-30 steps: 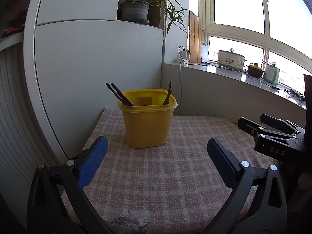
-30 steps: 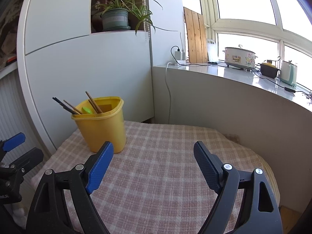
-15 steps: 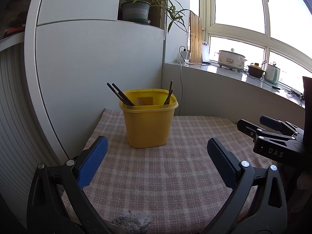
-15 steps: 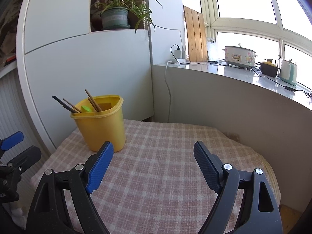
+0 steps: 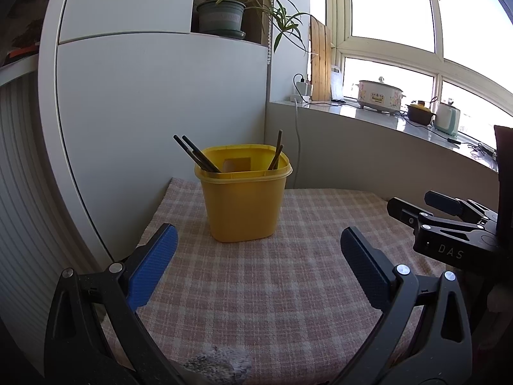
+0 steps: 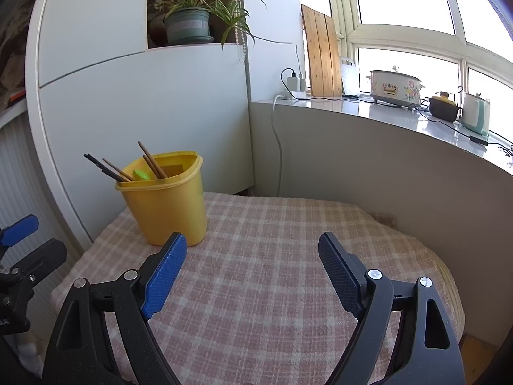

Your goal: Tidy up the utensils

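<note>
A yellow plastic holder [image 5: 244, 196] stands on the checked tablecloth [image 5: 272, 282] at the back left, near the white cabinet. Dark chopsticks [image 5: 195, 154] lean out of its left side and brown ones [image 5: 276, 155] out of its right. In the right wrist view the holder [image 6: 166, 200] also holds a green utensil [image 6: 142, 175]. My left gripper [image 5: 255, 256] is open and empty, in front of the holder. My right gripper [image 6: 250, 264] is open and empty, to the holder's right; it also shows in the left wrist view [image 5: 449, 224].
A white cabinet [image 5: 160, 96] stands behind the table with a potted plant [image 5: 224, 16] on top. A windowsill [image 6: 400, 118] on the right carries a cooker [image 6: 394, 88], a pot and a kettle. A cable [image 6: 277, 147] hangs down the corner wall.
Both grippers have drifted only slightly; the holder sits a little higher and to the right in both views. Both stay open and empty.
</note>
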A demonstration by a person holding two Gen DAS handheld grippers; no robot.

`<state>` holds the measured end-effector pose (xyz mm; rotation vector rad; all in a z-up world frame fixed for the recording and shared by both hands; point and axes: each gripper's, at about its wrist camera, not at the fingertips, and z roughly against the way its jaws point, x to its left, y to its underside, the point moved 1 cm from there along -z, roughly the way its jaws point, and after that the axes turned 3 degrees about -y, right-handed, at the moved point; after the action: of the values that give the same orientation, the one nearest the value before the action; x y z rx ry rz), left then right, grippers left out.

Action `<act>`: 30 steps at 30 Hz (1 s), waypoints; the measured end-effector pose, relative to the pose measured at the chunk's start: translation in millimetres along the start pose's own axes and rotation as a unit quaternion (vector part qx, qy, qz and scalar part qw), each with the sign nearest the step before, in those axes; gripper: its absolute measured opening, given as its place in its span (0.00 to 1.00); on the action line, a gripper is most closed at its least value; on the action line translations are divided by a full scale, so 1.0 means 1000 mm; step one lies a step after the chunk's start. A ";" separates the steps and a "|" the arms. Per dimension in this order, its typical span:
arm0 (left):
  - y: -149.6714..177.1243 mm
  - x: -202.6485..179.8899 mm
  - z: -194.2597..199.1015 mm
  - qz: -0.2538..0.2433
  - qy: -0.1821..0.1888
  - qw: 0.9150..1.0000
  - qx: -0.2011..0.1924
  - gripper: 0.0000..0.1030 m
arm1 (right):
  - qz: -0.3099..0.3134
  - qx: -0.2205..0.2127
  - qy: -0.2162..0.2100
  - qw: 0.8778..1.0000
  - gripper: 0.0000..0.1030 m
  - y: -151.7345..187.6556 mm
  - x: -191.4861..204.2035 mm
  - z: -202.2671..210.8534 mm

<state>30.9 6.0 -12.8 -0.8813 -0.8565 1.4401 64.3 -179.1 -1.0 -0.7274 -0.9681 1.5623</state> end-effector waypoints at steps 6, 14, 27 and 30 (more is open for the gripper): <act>0.000 0.000 0.000 0.000 0.000 1.000 0.000 1.00 | -0.001 0.000 -0.001 1.000 0.82 0.000 0.000 0.000; 0.000 0.000 0.000 -0.001 0.000 1.000 0.000 1.00 | -0.004 0.004 0.000 1.000 0.82 0.002 -0.001 -0.001; 0.001 0.001 -0.002 -0.002 -0.001 1.000 -0.002 1.00 | -0.008 0.009 0.001 1.000 0.82 0.004 0.000 -0.004; 0.001 0.003 -0.003 0.001 -0.002 1.000 -0.001 1.00 | -0.010 0.011 0.001 1.000 0.82 0.004 0.000 -0.005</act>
<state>33.1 9.2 -15.3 -0.8814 -0.8603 1.4435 66.1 -178.1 -7.1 -0.7022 -0.9534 1.5517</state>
